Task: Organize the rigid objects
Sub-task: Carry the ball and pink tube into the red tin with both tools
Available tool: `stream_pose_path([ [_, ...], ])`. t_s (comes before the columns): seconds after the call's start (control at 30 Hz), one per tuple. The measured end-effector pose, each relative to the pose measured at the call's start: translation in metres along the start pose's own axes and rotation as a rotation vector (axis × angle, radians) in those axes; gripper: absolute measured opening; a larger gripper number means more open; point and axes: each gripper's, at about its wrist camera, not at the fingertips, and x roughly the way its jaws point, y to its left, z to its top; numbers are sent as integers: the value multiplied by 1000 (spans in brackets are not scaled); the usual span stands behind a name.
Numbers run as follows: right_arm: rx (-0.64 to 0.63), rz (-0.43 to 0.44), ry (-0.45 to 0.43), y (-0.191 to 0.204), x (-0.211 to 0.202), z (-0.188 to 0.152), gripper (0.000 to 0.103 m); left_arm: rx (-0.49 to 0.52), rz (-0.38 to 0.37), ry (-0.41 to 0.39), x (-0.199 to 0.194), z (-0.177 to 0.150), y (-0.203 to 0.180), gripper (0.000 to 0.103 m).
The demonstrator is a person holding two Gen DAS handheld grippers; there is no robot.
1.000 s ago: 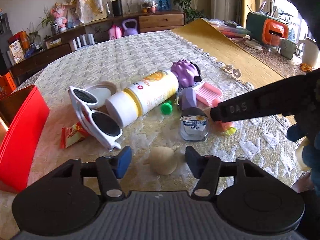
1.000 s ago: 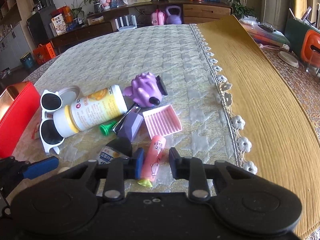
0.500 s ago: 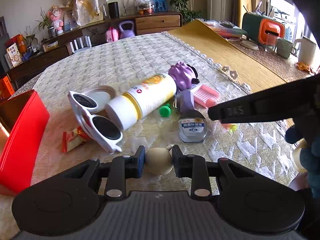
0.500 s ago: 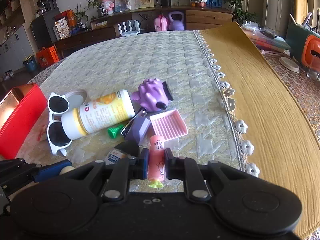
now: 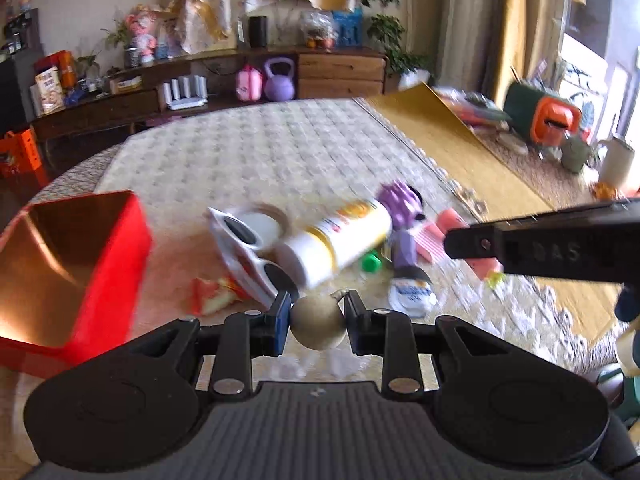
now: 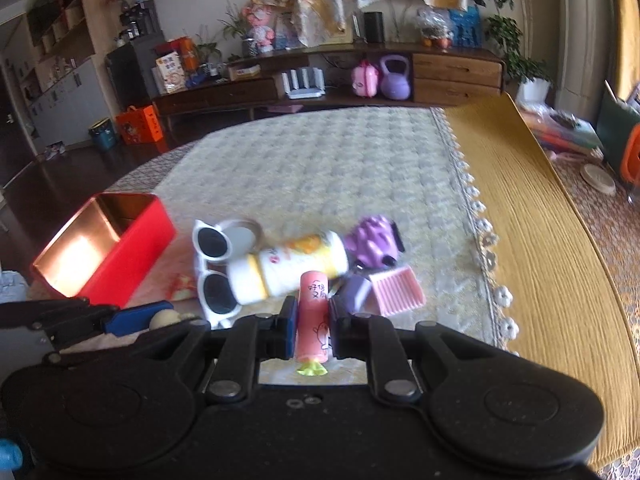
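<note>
Left claw (image 5: 317,322): closed tight on a round tan ball (image 5: 318,322), smooth and dull like wood, held at the bottom middle of the left view, lifted off the cloth.
Right claw (image 6: 312,326): closed tight on a pink tube (image 6: 313,312), long and round, with black writing and a small yellow-green frill at its near end; held at the lower middle of the right view.
Worktop (image 6: 320,168): covered with a bumpy cream quilted cloth, with a smooth yellow cloth (image 6: 548,240) and a lace edge along the right.
Red box (image 6: 108,256): square, shiny red outside, gold and shiny inside, open on top, at the left middle of the right view.
Sunglasses (image 6: 212,276): white hard frame with dark round lenses, lying just right of the red box.
Bottle (image 6: 292,268): white plastic with a yellow band, round and long, lying on its side, touching the sunglasses.
Purple toy (image 6: 370,240): bumpy and round, at the far right end of the bottle.
Pink comb (image 6: 396,290): flat with ridges, just right of the pink tube.
Green cap (image 5: 371,261): small and bright, near the bottle in the middle of the left view.
Snack packet (image 5: 212,294): red and crinkly, blurry, below the sunglasses in the left view.
</note>
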Motion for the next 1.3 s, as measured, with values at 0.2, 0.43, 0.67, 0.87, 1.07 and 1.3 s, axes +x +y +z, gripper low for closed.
stream_pose_path([
  [0.2,-32,79,22,32,-2,15,15,-67,47,-19,-29,15,46,28],
  [0.43,-88,165,32,77,7,31,15,-128,126,-33,-53,26,108,28],
  [0.67,-175,223,33,128,23,50,15,-175,163,-16,-58,36,164,28],
  [0.87,-239,270,50,172,51,62,15,-198,197,23,-42,47,210,28],
  [1.07,-321,263,70,210,83,62,15,-181,243,48,-11,58,239,28],
  [1.3,-333,250,135,230,126,62,15,-168,253,101,36,63,260,28],
])
